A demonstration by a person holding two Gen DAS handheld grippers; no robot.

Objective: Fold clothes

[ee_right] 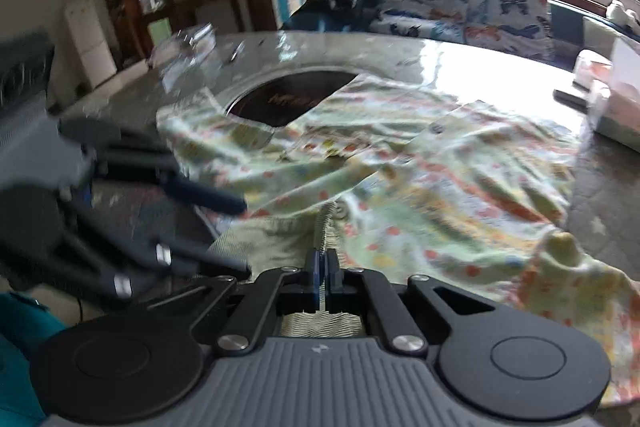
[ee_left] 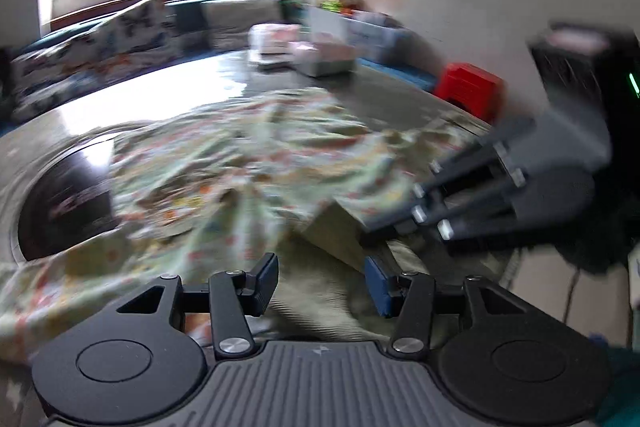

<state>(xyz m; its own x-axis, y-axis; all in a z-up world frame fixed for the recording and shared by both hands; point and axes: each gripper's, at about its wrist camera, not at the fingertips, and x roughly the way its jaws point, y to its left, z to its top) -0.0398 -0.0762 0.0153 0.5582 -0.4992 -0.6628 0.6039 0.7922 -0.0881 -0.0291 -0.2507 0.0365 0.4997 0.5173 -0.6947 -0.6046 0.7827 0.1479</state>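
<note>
Pale-green printed cotton garment [ee_right: 420, 163] lies crumpled on the glossy marble table [ee_right: 460, 55]. Right gripper [ee_right: 322, 263] is clamped on its ribbed hem (near edge); left gripper [ee_left: 320, 281] hovers empty, jaws apart.

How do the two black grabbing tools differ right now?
The left gripper has its jaws apart with nothing between them; the right gripper has its jaws shut on the ribbed hem of the pale green floral garment. The left one hangs above the cloth; the right one is gripping it. Both are black, two-fingered, with blue pads.
</note>
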